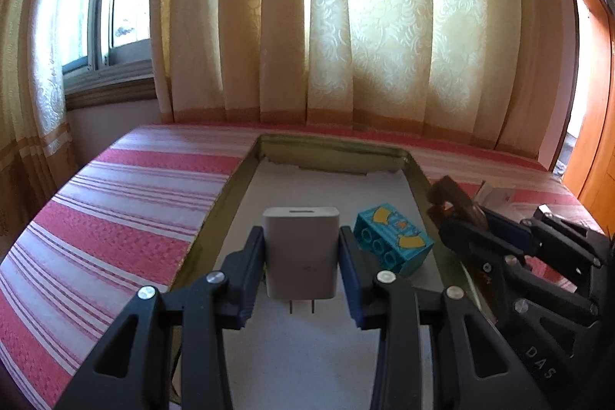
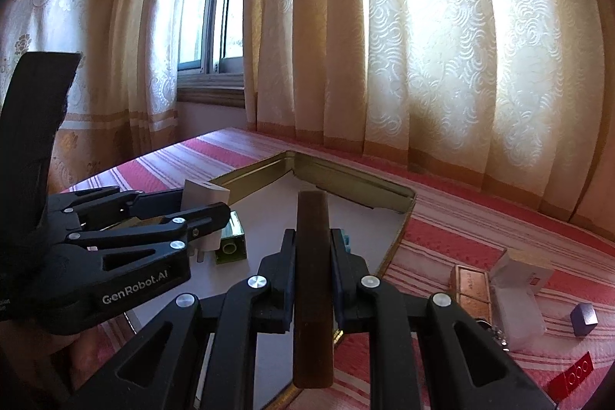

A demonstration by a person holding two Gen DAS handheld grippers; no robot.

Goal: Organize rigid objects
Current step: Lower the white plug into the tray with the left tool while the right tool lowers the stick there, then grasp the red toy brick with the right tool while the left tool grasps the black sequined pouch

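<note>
Grippers in both my hands are loaded above a shallow metal tray [image 1: 246, 175] that sits on a bed covered in red and white striped cloth [image 1: 115, 202], with pale patterned curtains [image 1: 346, 25] behind. My left gripper [image 1: 301, 256] is clamped on a white USB charger [image 1: 301, 248], held by its flat sides with the prongs pointing back toward me and the port end pointing away, over the tray's white floor. Just to its right in the tray lies a turquoise toy brick [image 1: 392, 241] on its side. My right gripper [image 2: 313, 256] is pinched narrow on a dark brown bar [image 2: 312, 275], whose long axis runs straight out along the fingers toward the tray's far corner. This bar hangs near the tray's right rim, to the right of the charger. My left hand looks nearer to open floor, so I judge the charger can go straight down, clear of the brick.
</note>
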